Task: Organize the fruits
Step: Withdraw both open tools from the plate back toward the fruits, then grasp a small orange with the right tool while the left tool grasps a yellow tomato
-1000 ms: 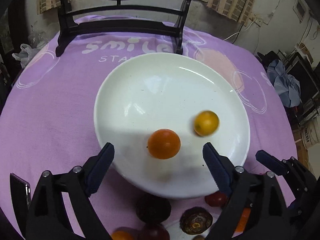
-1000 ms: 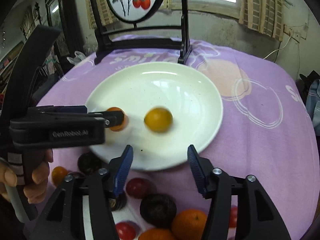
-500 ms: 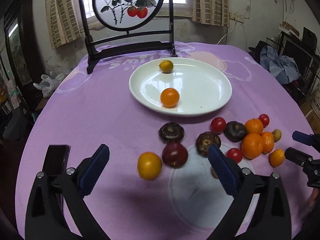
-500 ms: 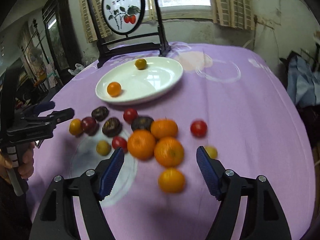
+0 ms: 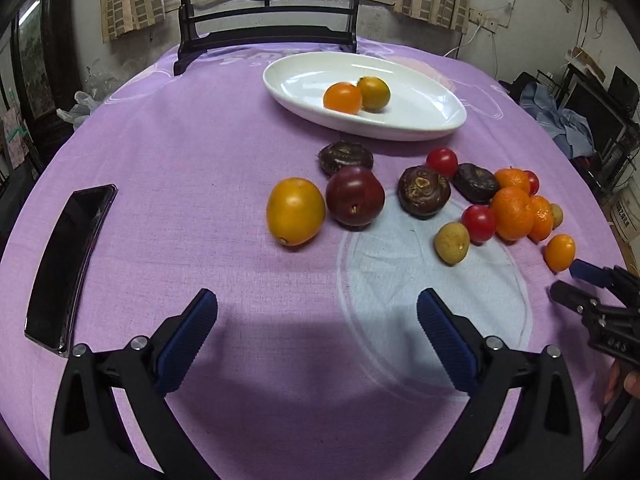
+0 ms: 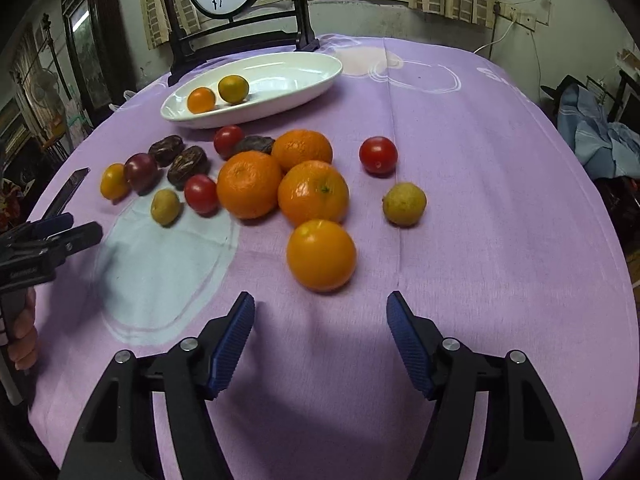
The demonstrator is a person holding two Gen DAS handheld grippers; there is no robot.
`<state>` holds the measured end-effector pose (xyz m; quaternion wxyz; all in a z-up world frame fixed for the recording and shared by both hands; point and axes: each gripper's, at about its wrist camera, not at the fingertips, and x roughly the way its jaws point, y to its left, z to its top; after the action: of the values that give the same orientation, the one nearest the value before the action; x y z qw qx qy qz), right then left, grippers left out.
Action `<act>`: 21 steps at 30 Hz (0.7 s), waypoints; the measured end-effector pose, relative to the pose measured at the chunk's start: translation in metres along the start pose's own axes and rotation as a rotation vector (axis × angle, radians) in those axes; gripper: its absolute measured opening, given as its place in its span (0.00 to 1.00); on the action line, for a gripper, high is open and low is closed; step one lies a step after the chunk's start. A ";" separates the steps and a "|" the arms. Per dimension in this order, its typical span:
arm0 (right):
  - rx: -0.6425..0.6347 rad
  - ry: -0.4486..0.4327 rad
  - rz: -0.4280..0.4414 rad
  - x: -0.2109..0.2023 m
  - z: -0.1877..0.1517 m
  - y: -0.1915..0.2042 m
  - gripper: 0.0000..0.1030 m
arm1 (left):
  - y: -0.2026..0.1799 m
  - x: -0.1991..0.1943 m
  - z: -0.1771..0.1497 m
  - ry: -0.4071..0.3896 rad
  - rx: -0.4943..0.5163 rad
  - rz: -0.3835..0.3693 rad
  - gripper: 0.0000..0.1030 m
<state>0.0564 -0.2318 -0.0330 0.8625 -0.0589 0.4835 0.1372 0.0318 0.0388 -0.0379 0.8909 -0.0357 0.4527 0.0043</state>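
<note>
A white plate (image 5: 432,120) (image 6: 304,80) on the purple cloth holds two small orange fruits (image 5: 343,97) (image 6: 201,100). Loose fruit lies nearer: a yellow-orange fruit (image 5: 295,211) beside a dark plum (image 5: 355,196), brown fruits, red tomatoes and a cluster of oranges (image 6: 280,182). My left gripper (image 5: 316,312) stands wide open with nothing between its fingers, short of the yellow-orange fruit. My right gripper (image 6: 320,320) is open with its jaws closing on nothing, just short of a round orange (image 6: 321,255).
A black phone (image 5: 66,264) lies at the left of the table. A dark wooden screen stand (image 5: 266,32) stands behind the plate. A hand (image 6: 22,332) holds the left gripper at the right wrist view's left edge. Clutter sits beyond the table's right side.
Both grippers pulled back from over the plate toward the near side of the table. The two small fruits stayed on the plate and rolled together. The left jaws widened.
</note>
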 end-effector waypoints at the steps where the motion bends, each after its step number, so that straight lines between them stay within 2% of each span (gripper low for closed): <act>1: -0.001 0.003 0.000 0.004 0.004 0.000 0.67 | 0.000 0.000 0.002 -0.002 0.000 0.001 0.95; 3: -0.001 -0.001 0.000 0.010 0.010 0.000 0.64 | 0.002 0.004 0.004 0.010 -0.009 0.000 0.95; 4: -0.011 -0.005 -0.011 0.012 0.014 0.002 0.58 | 0.003 0.006 0.004 0.022 -0.016 -0.006 0.95; 6: -0.014 -0.007 0.004 0.013 0.019 0.003 0.36 | 0.006 0.011 0.005 0.040 -0.027 -0.018 0.95; 10: -0.023 -0.017 0.013 0.007 0.017 0.007 0.35 | 0.006 0.013 0.006 0.051 -0.026 -0.012 0.95; 15: -0.014 -0.043 0.136 -0.006 0.007 0.015 0.35 | 0.008 0.011 0.013 0.054 -0.005 0.002 0.95; 16: -0.026 -0.044 0.164 -0.006 0.005 0.019 0.35 | 0.008 0.011 0.014 0.051 0.005 0.017 0.95; 20: -0.086 -0.059 0.233 -0.010 0.001 0.037 0.35 | 0.011 0.002 0.028 -0.012 0.087 0.156 0.95; 21: -0.096 -0.067 0.239 -0.012 0.001 0.039 0.35 | 0.012 0.003 0.031 -0.010 0.093 0.161 0.95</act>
<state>0.0395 -0.1961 -0.0209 0.8520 -0.0375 0.4507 0.2637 0.0582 0.0533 -0.0226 0.8906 0.0424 0.4494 0.0550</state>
